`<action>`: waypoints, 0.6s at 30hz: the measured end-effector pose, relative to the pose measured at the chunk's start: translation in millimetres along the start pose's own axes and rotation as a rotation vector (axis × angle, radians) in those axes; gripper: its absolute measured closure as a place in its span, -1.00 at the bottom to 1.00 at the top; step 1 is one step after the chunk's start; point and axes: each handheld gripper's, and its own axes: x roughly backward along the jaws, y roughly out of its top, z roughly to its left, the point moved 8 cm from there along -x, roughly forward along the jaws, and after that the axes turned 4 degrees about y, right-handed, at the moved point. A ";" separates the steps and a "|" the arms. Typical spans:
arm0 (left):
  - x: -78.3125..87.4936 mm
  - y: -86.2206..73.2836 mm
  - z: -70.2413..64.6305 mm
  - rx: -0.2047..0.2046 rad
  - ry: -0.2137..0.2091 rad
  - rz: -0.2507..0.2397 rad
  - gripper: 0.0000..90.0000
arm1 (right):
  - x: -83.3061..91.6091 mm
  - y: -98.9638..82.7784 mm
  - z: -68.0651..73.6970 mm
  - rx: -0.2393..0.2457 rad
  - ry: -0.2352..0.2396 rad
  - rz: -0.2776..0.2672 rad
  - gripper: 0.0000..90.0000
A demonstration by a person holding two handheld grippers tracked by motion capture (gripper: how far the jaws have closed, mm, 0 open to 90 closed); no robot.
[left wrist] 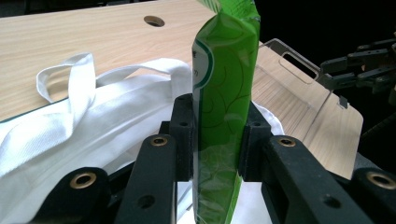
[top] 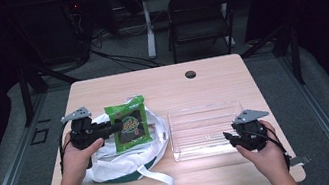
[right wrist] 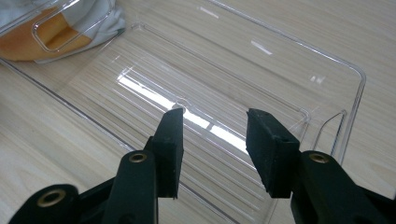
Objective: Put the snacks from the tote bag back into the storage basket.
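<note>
Above the white bag (top: pixel 127 157), green packet (top: pixel 129 123): clamped upright in my left claw (top: pixel 116 127), low on one edge. Risk: thin film slips or swings loose en route. Right claw (top: pixel 231 138): jaws apart, empty, at tray (top: pixel 180 135) rim; may nudge it.

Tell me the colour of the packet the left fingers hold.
Green packet, dark front panel; clearest in the high view.

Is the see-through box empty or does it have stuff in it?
Empty. The clear tray shows only the wooden table through its ribbed floor; the green packet isn't in it.
</note>
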 end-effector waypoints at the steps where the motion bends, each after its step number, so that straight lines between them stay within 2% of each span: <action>1: 0.1 0.6 -1.2 -0.002 -0.002 -0.003 0.61 | -0.1 0.0 0.2 0.001 0.002 0.000 0.26; 18: -3.5 5.3 -18.2 -0.034 -0.033 -0.014 0.61 | -0.7 0.5 2.7 0.019 0.007 0.004 0.26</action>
